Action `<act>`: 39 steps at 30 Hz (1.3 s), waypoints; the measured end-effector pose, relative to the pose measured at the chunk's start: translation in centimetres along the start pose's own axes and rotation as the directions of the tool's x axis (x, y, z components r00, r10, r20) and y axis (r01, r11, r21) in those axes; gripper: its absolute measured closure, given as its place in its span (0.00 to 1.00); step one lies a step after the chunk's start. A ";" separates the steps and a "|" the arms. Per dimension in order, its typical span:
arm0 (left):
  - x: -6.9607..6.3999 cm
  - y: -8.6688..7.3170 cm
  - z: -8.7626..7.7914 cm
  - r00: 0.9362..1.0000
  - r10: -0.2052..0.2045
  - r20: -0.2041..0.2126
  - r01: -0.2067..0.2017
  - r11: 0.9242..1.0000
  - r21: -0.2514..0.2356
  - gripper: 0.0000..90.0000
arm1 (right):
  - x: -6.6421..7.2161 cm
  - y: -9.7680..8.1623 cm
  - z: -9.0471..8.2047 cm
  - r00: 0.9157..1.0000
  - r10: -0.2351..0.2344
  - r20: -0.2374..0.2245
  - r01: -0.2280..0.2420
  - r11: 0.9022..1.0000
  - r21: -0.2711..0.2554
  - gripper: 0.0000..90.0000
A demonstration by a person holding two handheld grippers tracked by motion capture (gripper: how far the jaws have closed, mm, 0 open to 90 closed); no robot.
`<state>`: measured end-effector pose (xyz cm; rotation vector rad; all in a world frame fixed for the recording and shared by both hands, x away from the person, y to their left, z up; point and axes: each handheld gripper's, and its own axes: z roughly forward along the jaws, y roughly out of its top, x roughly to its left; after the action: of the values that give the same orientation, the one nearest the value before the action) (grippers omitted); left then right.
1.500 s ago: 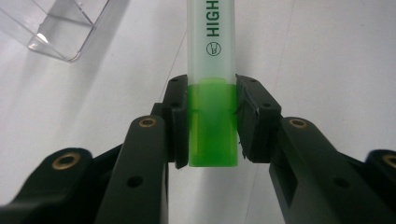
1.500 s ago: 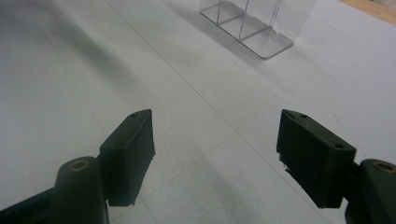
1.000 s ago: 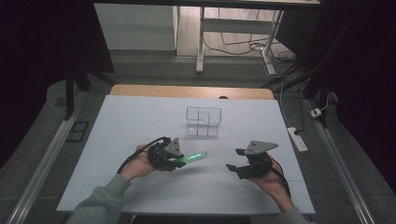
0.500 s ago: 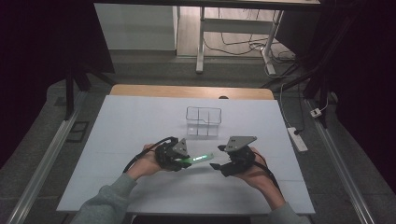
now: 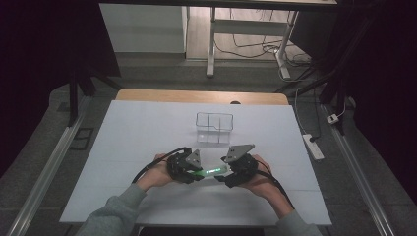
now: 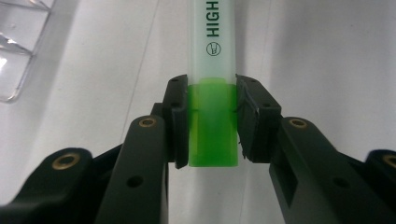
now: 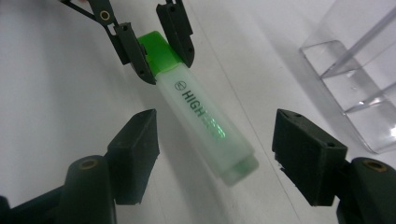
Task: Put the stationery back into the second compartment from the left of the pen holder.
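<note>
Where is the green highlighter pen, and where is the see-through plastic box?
green highlighter pen (image 7: 205,123), right gripper view, on its pale printed barrel.
see-through plastic box (image 5: 214,128), high view, on its middle divider wall.

One green highlighter (image 7: 205,126), one clear plastic organizer box (image 5: 214,128) (divided into compartments), two hand-held tongs, the left tongs (image 6: 212,119) and the right tongs (image 7: 215,144), on one white worktop (image 5: 128,132).

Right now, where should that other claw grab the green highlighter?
Probably on the pale barrel's free end, coming in end-on. The left claw already clamps the highlighter at its green end, and the right claw stands open astride the far end.
</note>
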<state>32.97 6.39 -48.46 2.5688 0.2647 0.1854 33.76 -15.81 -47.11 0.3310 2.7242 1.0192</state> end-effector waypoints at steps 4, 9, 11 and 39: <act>-0.2 0.1 0.3 1.000 0.008 0.007 -0.008 1.000 0.008 0.74 | 0.3 0.2 0.7 0.999 -0.036 -0.009 0.036 0.999 0.039 0.40; -0.4 0.3 0.3 1.000 0.014 0.019 -0.014 1.000 0.007 0.74 | 1.2 0.1 2.0 0.990 -0.144 -0.003 0.143 0.984 0.110 0.50; -0.5 0.3 0.1 0.999 0.029 0.028 -0.029 1.000 0.009 0.74 | 1.4 0.1 2.3 0.985 -0.175 0.001 0.173 0.977 0.120 0.54; 1.7 -2.8 -2.2 0.955 -0.284 -0.083 0.264 0.945 -0.192 0.32 | 0.5 -0.6 1.0 0.994 -0.100 0.040 0.100 0.995 0.002 0.73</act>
<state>33.75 10.20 -47.99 2.3166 0.6151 0.2345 33.45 -15.52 -48.30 0.2104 2.6760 0.9750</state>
